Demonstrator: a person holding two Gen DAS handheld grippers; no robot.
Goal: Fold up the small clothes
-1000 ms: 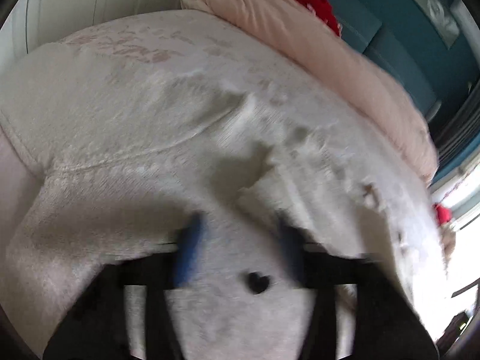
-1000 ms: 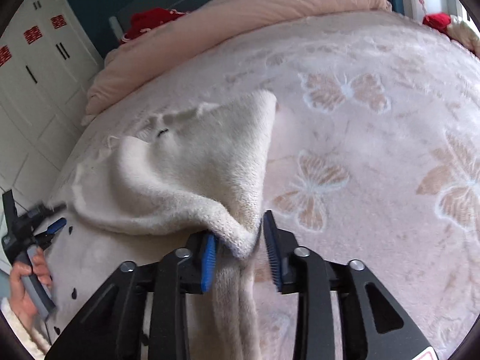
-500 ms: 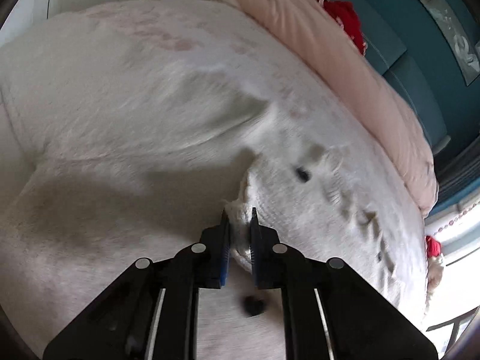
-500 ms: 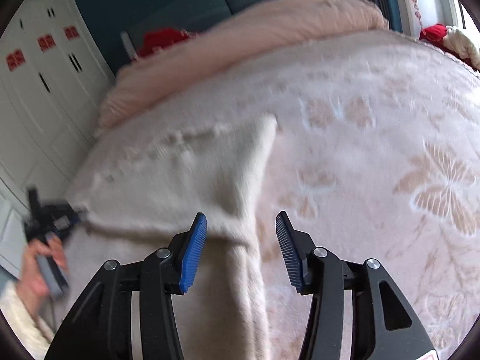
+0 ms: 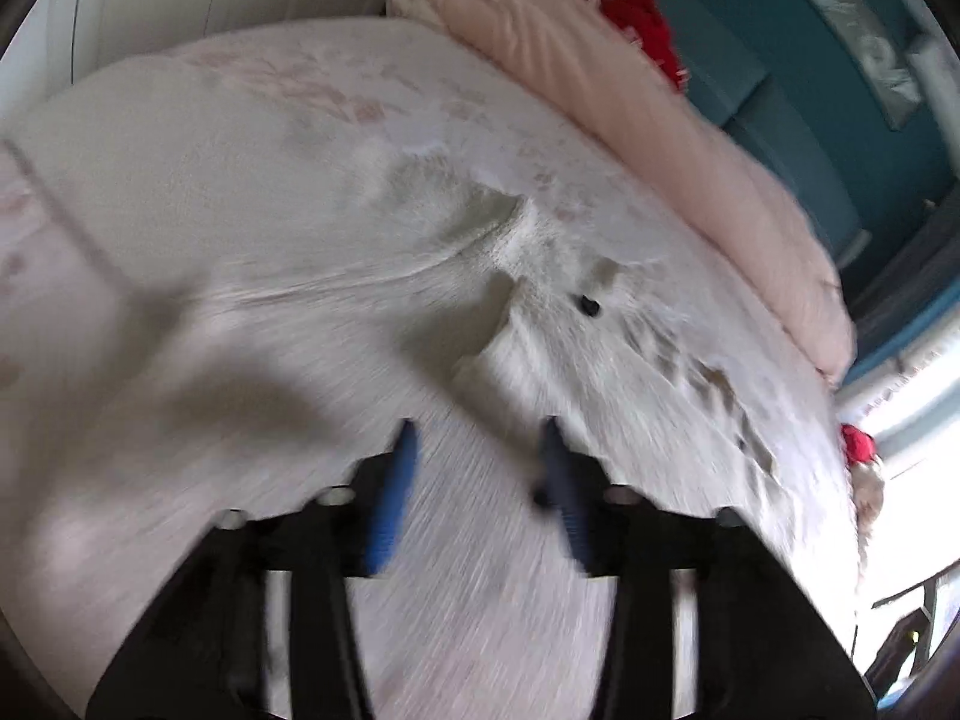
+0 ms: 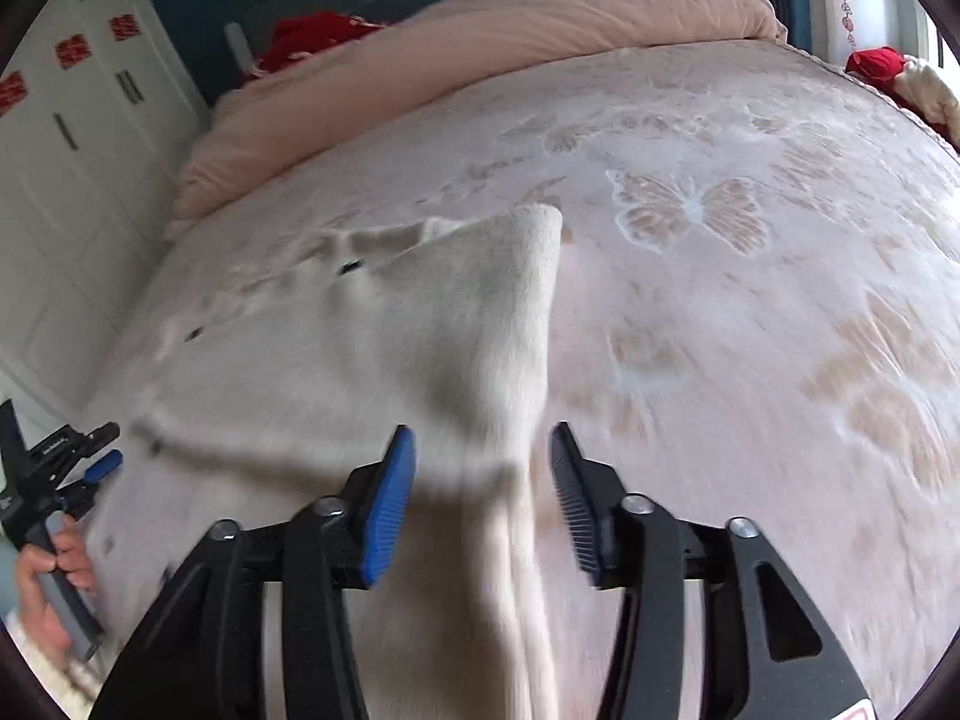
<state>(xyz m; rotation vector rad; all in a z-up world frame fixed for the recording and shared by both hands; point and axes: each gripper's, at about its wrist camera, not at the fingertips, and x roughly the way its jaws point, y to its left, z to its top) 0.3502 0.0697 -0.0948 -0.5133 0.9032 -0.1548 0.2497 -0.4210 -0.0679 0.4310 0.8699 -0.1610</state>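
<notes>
A cream knitted cardigan with small black buttons lies on the pink butterfly blanket. In the right wrist view the cardigan shows one side folded over, its corner pointing to the far end of the bed. My left gripper hovers over the knit, blurred; its jaws are opening with nothing pinched between them. My right gripper stands over the folded edge; its jaws are opening, and the cloth lies below them, untouched by the pads. At the left edge of that view, a hand holds the left gripper.
A rolled peach duvet runs along the head of the bed, with a red cloth behind it. White wardrobe doors stand to the left of the bed. Another red item sits at the far right edge.
My left gripper, shut on the cardigan's edge half a second ago, has let go and drawn back. My right jaws have widened off the fold, which has settled flat on the bed.
</notes>
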